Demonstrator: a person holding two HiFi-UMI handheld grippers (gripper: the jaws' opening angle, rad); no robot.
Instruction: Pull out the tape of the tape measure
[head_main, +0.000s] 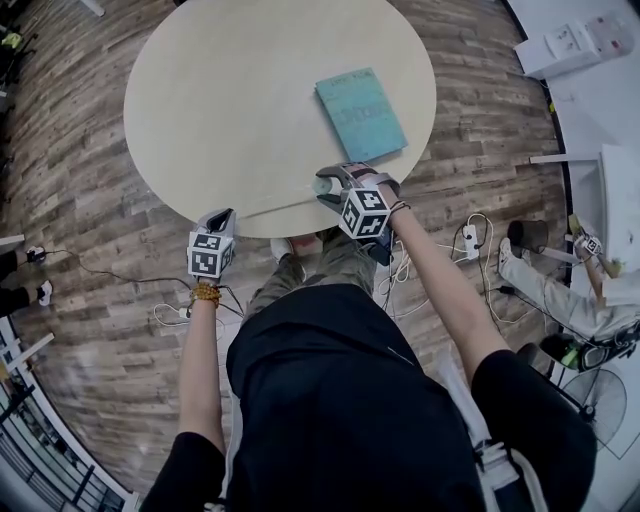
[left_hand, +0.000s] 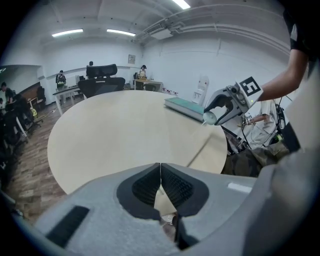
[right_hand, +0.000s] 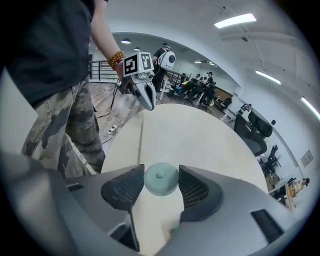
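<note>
Head view showed the right hand-held gripper (head_main: 328, 190) clamped on the round, pale-green tape measure (right_hand: 161, 179) at the near edge of the tabletop (head_main: 240, 90). Along that edge the tape (head_main: 280, 204) ran to the left hand-held gripper (head_main: 224, 222), whose jaws were pinched tight on its end. A teal book (head_main: 360, 112) lay near the right edge.

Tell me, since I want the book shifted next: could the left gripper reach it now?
Probably not: the left gripper has its jaws shut on the tape, and the book lies beyond the right gripper holding the tape measure.
</note>
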